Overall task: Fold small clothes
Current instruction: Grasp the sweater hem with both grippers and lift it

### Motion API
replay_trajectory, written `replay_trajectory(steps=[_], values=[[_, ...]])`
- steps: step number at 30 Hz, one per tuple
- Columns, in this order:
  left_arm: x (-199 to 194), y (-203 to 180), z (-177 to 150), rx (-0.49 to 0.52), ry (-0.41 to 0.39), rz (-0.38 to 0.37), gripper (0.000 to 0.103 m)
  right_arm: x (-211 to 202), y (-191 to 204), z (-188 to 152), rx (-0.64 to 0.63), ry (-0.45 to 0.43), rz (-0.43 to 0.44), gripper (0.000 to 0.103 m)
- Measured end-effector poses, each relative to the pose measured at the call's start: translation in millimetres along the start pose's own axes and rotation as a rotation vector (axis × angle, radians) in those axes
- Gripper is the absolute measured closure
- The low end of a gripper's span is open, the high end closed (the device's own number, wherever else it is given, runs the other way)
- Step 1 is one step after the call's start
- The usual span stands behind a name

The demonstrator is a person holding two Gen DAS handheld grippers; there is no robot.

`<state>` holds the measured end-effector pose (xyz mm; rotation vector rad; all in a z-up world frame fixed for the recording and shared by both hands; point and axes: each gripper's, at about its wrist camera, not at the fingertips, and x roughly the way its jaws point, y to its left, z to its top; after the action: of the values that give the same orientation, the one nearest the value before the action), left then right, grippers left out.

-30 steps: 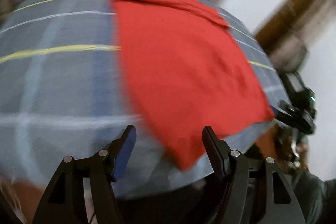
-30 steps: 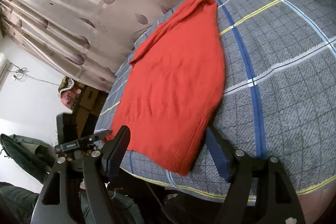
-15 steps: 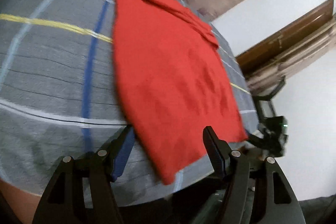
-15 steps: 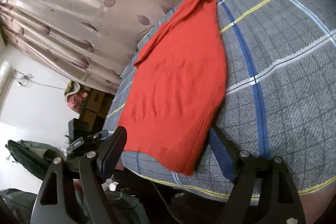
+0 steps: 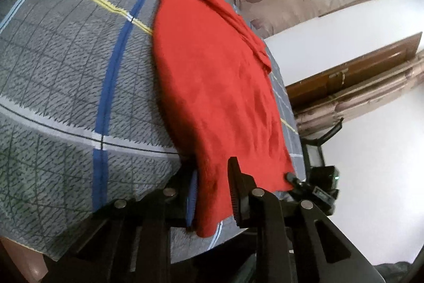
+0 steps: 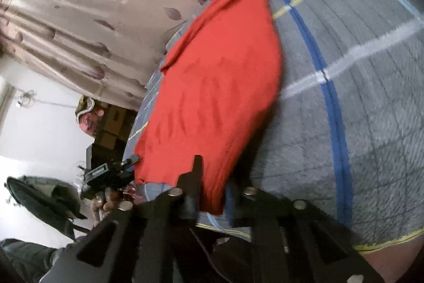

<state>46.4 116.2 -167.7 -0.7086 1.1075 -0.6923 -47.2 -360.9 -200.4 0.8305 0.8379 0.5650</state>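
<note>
Left wrist: your left gripper (image 5: 212, 190) pinches red garment (image 5: 212, 76) near corner at 6 o'clock; right gripper (image 6: 212, 182) pinches other corner. Garment flat on plaid bedspread (image 5: 66, 70). Judged soft, light, limp; hold corners, lift evenly.

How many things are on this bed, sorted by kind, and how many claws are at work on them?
Red knit garment, lying on the bed: 1
Grey plaid bedspread: 1
Claws, left claw and right claw, each clamped on a near corner of the garment: 2
Total: 4
</note>
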Motion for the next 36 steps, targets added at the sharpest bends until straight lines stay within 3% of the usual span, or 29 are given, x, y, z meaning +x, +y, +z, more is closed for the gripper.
replay_trajectory(steps=[2, 5, 10, 15, 20, 22, 23, 24, 25, 26, 30, 36], values=[[2, 0, -1, -0.005, 0.011, -0.005, 0.079, -2, 0, 0, 0.000, -0.003, 0.010, 0.091], [-3, 5, 0, -0.032, 0.021, -0.036, 0.068, 1, 3, 1, -0.006, 0.017, 0.031, 0.086], [-3, -2, -3, -0.041, 0.008, -0.066, 0.049, 3, 11, 5, -0.015, 0.001, 0.061, 0.054], [-2, -12, -12, 0.012, -0.034, -0.055, 0.037, 10, 21, 7, -0.052, -0.010, 0.020, 0.051], [1, -16, -14, 0.031, -0.053, -0.049, 0.037, 11, 20, 6, -0.052, -0.012, 0.025, 0.052], [4, -19, -15, 0.048, -0.048, -0.040, 0.041, 10, 17, 7, -0.043, -0.011, 0.013, 0.063], [5, -19, -15, 0.059, -0.045, -0.027, 0.052, 11, 15, 7, -0.036, -0.008, 0.002, 0.070], [9, -18, -15, 0.064, -0.027, -0.012, 0.077, 16, 13, 7, -0.029, 0.010, -0.016, 0.089], [15, -17, -15, 0.062, -0.009, 0.001, 0.094, 20, 9, 6, -0.023, 0.026, -0.028, 0.097], [19, -13, -15, 0.053, 0.008, 0.015, 0.099, 21, 8, 6, -0.017, 0.021, -0.015, 0.098], [13, -27, -16, 0.119, -0.052, 0.022, 0.099, 10, 19, 15, -0.023, -0.006, 0.051, 0.096], [-22, -67, 12, 0.215, -0.202, -0.050, 0.099, -18, 66, 50, -0.103, -0.071, 0.119, 0.097]])
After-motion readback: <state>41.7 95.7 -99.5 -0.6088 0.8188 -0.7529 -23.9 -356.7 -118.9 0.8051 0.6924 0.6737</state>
